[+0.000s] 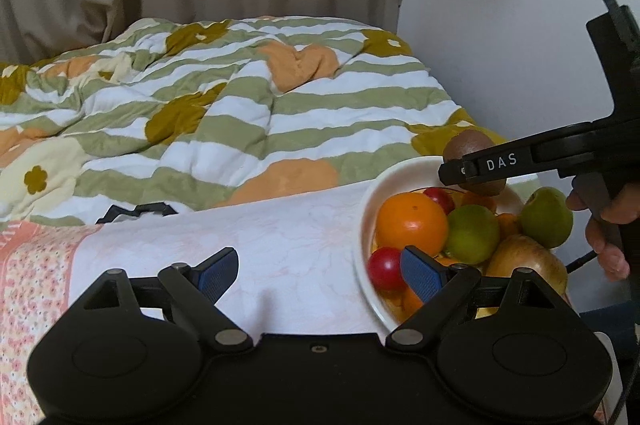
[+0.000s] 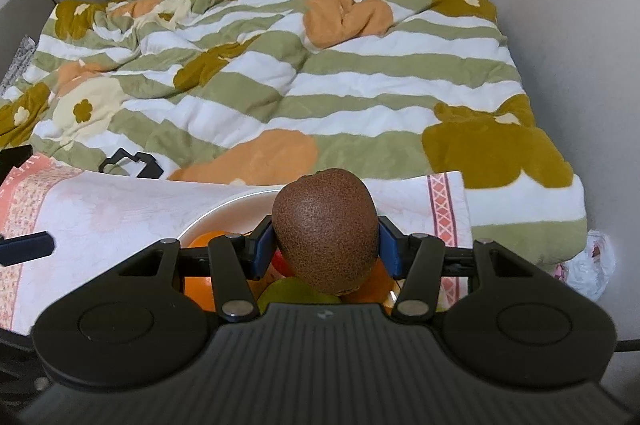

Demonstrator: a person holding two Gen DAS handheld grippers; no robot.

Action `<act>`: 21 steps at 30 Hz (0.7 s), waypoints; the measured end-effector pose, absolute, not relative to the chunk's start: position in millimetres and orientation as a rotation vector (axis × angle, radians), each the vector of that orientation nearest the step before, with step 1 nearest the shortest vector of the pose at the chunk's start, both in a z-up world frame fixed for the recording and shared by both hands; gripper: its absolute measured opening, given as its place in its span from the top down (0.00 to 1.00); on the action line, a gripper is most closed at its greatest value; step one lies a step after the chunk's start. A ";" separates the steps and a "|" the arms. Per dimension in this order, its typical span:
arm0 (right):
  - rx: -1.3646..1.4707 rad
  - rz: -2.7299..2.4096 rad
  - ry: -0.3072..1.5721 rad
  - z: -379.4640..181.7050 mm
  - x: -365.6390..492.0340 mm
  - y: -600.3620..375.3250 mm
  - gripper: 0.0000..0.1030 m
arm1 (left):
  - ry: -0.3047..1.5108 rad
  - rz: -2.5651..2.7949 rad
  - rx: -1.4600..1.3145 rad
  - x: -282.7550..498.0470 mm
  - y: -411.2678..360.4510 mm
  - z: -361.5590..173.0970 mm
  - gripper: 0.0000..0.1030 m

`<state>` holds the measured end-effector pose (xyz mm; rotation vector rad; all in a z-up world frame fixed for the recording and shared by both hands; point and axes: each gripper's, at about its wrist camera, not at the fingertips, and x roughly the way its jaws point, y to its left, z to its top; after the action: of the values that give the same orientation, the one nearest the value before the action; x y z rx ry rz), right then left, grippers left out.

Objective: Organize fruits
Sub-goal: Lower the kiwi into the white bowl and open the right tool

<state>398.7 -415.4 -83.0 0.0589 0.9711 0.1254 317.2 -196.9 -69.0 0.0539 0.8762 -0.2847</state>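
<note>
The right hand-held gripper (image 2: 326,249) has its 2 blue pads closed against the sides of a brown kiwi (image 2: 325,231), which hangs over the far rim of a white bowl (image 1: 370,209). The bowl sits on a pale floral cloth (image 1: 248,233) at the near edge of the bed, and it holds an orange (image 1: 412,223), a green fruit (image 1: 472,233) just right of it, 2 small red fruits, the nearer one (image 1: 385,268) at the bowl's near left side, and a yellowish pear (image 1: 524,261) on the right. The left hand-held gripper (image 1: 320,271) stands wide apart with nothing between its pads, just left of the bowl. A striped, flowered quilt (image 1: 240,105) covers the bed beyond.
</note>
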 end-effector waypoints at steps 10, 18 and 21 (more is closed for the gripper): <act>0.069 0.129 0.932 -83.5 396.0 -417.3 0.07 | 0.880 -0.263 0.036 306.8 -190.7 -72.7 0.12; 0.086 0.143 0.891 -65.1 372.7 -421.5 0.07 | 0.831 -0.230 0.021 282.6 -188.6 -54.0 0.12; 0.080 0.161 0.854 -47.3 355.3 -420.8 0.07 | 0.789 -0.206 0.012 266.9 -185.9 -38.0 0.12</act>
<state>355.3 -420.8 -47.3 0.0802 0.8536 0.1610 266.9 -185.9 -38.0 0.0120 0.7891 -0.2062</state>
